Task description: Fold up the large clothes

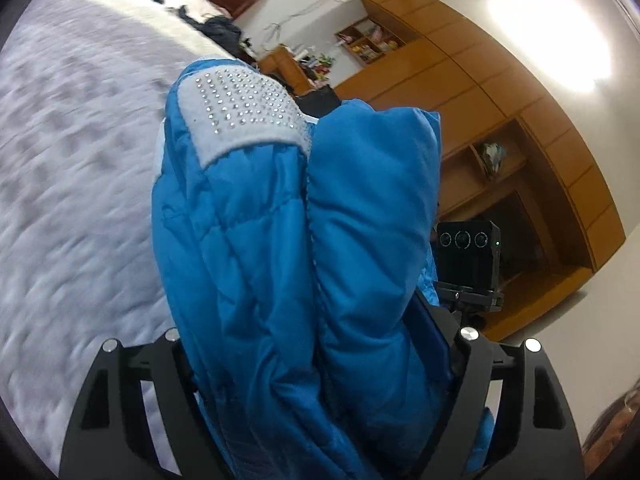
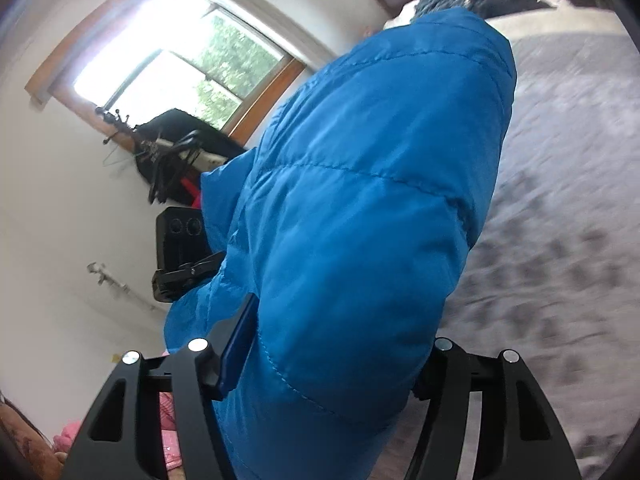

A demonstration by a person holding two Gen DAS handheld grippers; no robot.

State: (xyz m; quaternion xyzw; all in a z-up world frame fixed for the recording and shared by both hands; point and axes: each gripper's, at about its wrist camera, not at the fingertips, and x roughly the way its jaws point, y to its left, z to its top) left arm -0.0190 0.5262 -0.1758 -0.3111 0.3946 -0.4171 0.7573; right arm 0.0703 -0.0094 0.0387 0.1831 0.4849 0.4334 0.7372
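We hold a blue quilted jacket (image 1: 280, 240) bunched between both claws, lifted above the bed (image 1: 72, 160). In the left wrist view, the left claw (image 1: 320, 360) is pinching a thick wad of the jacket; the padded cloth fills the gap between its fingers and hides most of them, with one blue pad (image 1: 434, 336) showing at the right edge of the cloth. A grey patch studded with small shiny dots (image 1: 240, 108) sits near the top of the bundle. Behind it we see a wooden cupboard wall (image 1: 500, 120) and a small black camera unit (image 1: 468, 256) on a mount. In the right wrist view, the right claw (image 2: 328, 364) is likewise pinching a fat fold of the jacket (image 2: 360, 200), the left finger's blue pad (image 2: 238, 348) pressed against the cloth, the other finger hidden behind it. The bed cover (image 2: 560, 200) lies to the right, blurred; a window (image 2: 172, 60) stands to the left.
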